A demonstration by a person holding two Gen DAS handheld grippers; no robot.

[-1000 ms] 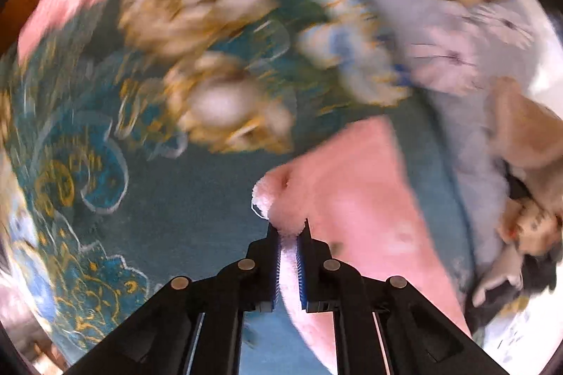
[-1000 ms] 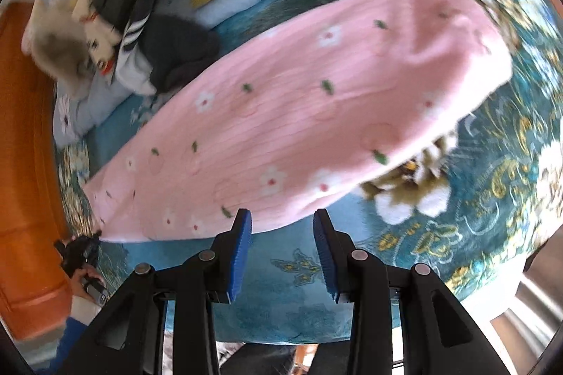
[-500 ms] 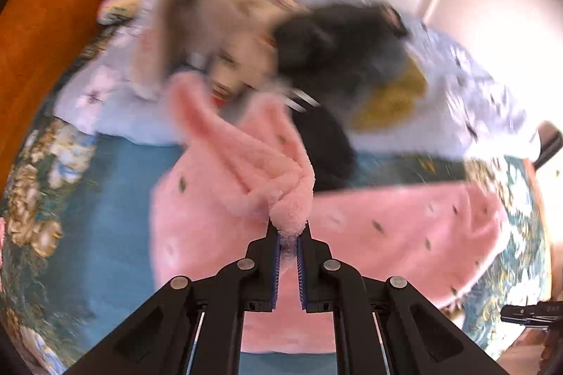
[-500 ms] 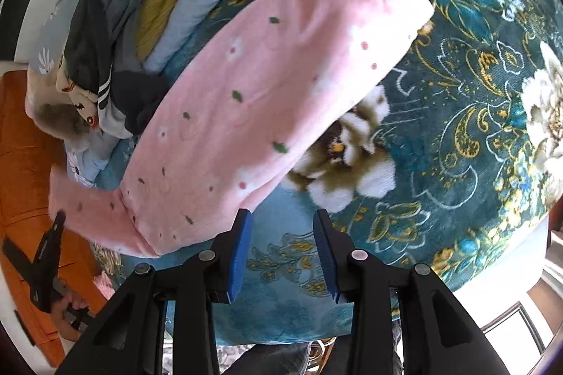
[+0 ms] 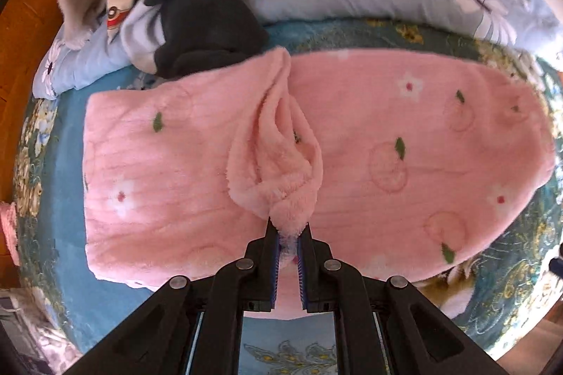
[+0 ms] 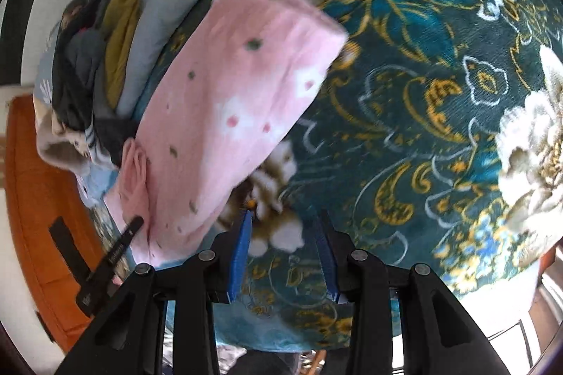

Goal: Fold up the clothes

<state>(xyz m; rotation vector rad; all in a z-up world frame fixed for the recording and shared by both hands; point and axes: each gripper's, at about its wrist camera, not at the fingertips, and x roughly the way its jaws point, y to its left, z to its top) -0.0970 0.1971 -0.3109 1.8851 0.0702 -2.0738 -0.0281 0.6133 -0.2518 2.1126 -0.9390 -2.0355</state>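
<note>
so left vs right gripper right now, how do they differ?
Left gripper is shut on a bunched end of the pink fleece garment; right gripper is open and holds nothing. Left sits over the garment; right sits over the bare teal floral blanket, with the garment off to its side. Shared: black two-finger frames with blue pads.

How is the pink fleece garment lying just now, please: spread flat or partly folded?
Partly folded: the left tongs hold one bunched end of the pink fleece garment over its flat body.
</note>
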